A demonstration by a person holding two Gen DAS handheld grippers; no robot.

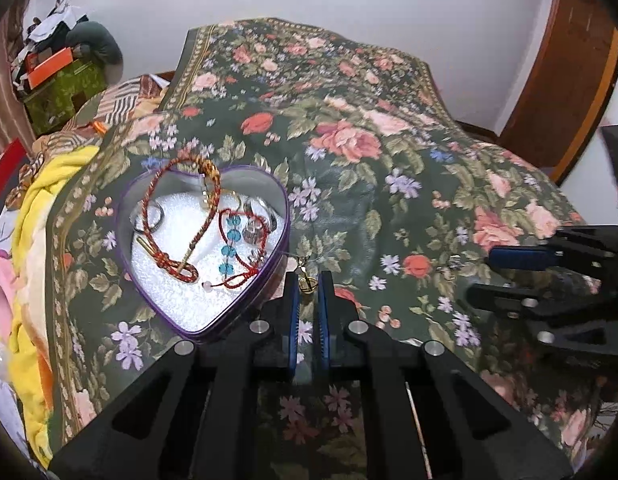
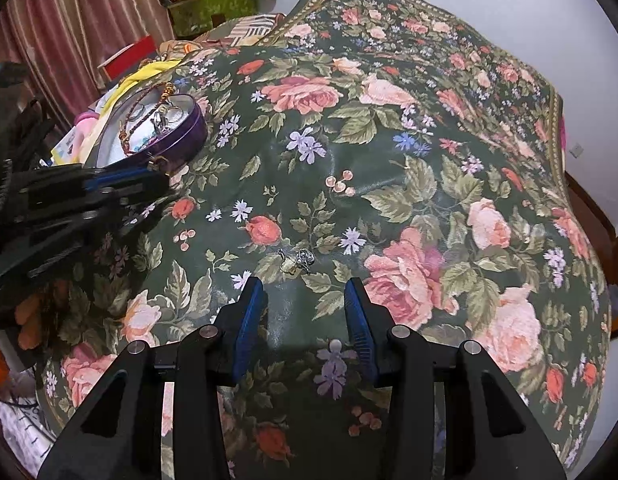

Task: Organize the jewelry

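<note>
A purple heart-shaped tin with a white lining lies on the floral bedspread; it also shows at the left of the right wrist view. It holds red cord bracelets, a blue bead bracelet and rings. My left gripper is shut on a small gold pendant on a thin chain, just right of the tin's rim. My right gripper is open, just short of a small silver and gold piece that lies on the spread; that piece also shows in the left wrist view.
The green floral bedspread covers the bed. A yellow blanket and clothes pile up at the left. Boxes are stacked in the far left corner. A wooden door stands at the right.
</note>
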